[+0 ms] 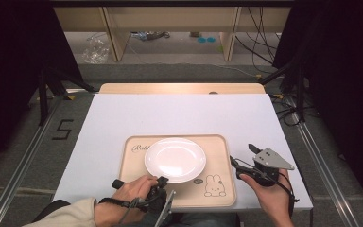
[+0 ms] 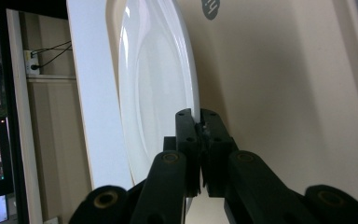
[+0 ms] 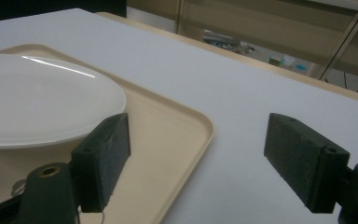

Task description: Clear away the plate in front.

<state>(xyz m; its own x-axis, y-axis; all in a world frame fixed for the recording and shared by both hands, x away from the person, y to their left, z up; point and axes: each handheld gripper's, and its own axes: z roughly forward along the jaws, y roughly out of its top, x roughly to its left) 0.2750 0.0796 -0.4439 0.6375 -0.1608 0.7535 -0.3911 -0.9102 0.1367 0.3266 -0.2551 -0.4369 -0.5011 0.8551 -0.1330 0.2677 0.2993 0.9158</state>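
At the left of the white rectangular surface point(image 1: 123, 118), the left gripper point(image 1: 163, 182) has its black fingers point(image 2: 188, 135) closed tight on the near rim of a round, glossy white ceramic plate point(image 1: 175, 159). In the left gripper view the rim runs straight into the pinch between the two pads, with almost no gap left between them. The plate sits on a beige plastic tray with rounded corners point(image 1: 220, 156), over its left and middle part, beside a small printed rabbit point(image 1: 212, 186) near the tray's right front corner. The plate lies directly ahead of the left fingers, toward the far side of the surface, so this hand is plainly the nearer of the two and the one set to carry the work; any lift or pull would seem to hinge on that single grip at the rim, and a thin, slick edge may slip if the plate tips. Further right, the right gripper point(image 1: 245, 158) hovers just off the tray's right edge, its fingers point(image 3: 103, 158) spread wide and holding nothing. In the right gripper view the plate lies to their left, apart from the pads, with bare surface between and beyond them.
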